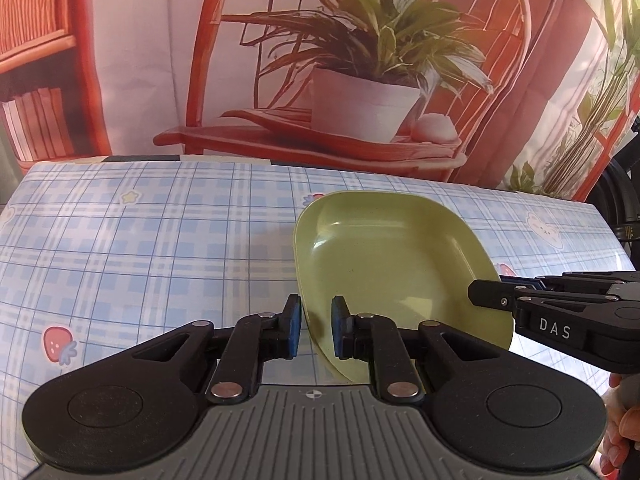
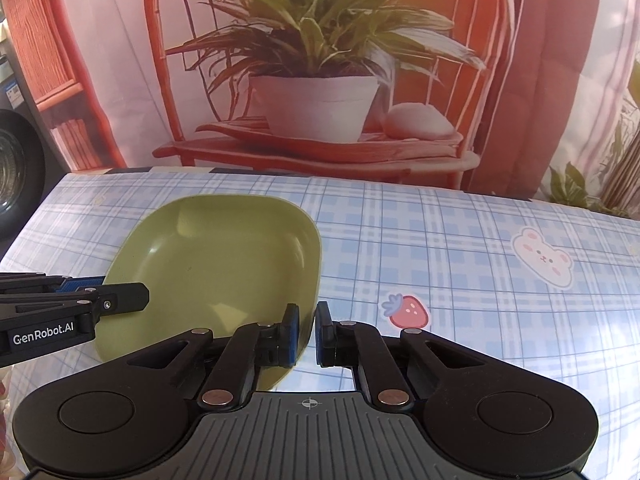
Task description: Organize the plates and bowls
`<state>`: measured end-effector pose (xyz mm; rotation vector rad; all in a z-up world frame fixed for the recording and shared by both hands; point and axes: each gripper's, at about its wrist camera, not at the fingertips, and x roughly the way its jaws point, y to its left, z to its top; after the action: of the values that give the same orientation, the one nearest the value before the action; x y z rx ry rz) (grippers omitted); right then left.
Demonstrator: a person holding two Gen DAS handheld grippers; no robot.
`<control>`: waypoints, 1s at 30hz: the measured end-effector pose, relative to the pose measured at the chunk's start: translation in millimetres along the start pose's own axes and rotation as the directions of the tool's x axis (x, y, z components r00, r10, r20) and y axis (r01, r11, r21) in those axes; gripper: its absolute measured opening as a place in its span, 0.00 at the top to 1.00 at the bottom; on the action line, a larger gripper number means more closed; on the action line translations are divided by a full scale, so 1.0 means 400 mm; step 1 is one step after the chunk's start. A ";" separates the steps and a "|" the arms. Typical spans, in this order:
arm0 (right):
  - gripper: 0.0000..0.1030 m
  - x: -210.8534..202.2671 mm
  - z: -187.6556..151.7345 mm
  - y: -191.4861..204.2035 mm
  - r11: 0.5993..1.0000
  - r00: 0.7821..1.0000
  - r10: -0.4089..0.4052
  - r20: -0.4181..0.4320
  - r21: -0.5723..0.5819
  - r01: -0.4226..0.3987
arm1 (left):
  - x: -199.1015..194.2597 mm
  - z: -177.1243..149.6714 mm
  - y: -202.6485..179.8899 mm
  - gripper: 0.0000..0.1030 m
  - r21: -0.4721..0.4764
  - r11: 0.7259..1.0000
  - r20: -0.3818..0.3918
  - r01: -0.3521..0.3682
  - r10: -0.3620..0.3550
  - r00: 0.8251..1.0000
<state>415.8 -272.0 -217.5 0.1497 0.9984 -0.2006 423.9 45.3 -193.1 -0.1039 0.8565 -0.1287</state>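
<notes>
A pale green square plate (image 1: 392,264) lies on the blue plaid tablecloth (image 1: 140,248). My left gripper (image 1: 316,312) is shut on the plate's left rim, which runs between its blue pads. In the right wrist view the same plate (image 2: 216,264) sits left of centre, and my right gripper (image 2: 307,316) is shut on its right rim. Each gripper shows side-on in the other's view: the right gripper (image 1: 486,294) at the plate's right edge, the left gripper (image 2: 132,298) at its left edge. I cannot tell whether the plate is off the cloth.
The tablecloth (image 2: 460,248) carries a strawberry sticker (image 2: 408,312) and a bear sticker (image 2: 542,258). Behind the table's far edge hangs a printed backdrop (image 1: 360,80) of a potted plant on a red chair. A person's hand (image 1: 624,420) is at the lower right.
</notes>
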 end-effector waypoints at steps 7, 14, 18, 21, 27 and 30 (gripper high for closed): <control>0.94 -0.067 -0.012 0.005 0.999 1.000 0.021 0.013 0.037 -0.021 | -0.066 0.003 -0.002 0.90 0.011 1.000 0.017 0.006 -0.006 1.000; 0.93 -0.189 -0.028 0.012 0.997 0.997 0.046 0.067 0.054 -0.050 | -0.177 0.006 -0.043 0.90 0.089 0.996 0.059 -0.019 0.014 0.998; 0.93 -0.272 -0.047 0.009 0.995 0.993 0.064 0.103 0.073 -0.071 | -0.248 0.001 -0.062 0.90 0.113 0.994 0.081 -0.007 -0.003 0.997; 0.93 -0.328 -0.068 0.009 0.992 0.989 0.078 0.125 0.085 -0.089 | -0.308 -0.013 -0.080 0.89 0.130 0.992 0.095 0.003 -0.015 0.995; 0.91 -0.426 -0.117 0.015 0.988 0.980 0.111 0.163 0.090 -0.126 | -0.388 -0.049 -0.102 0.89 0.161 0.987 0.097 0.024 -0.040 0.994; 0.91 -0.464 -0.147 0.017 0.986 0.977 0.125 0.172 0.090 -0.142 | -0.422 -0.069 -0.109 0.89 0.169 0.985 0.097 0.030 -0.047 0.994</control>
<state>271.5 -234.2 -91.8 0.2877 0.8098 -0.1381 290.4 27.3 -79.1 0.0306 0.7399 -0.2298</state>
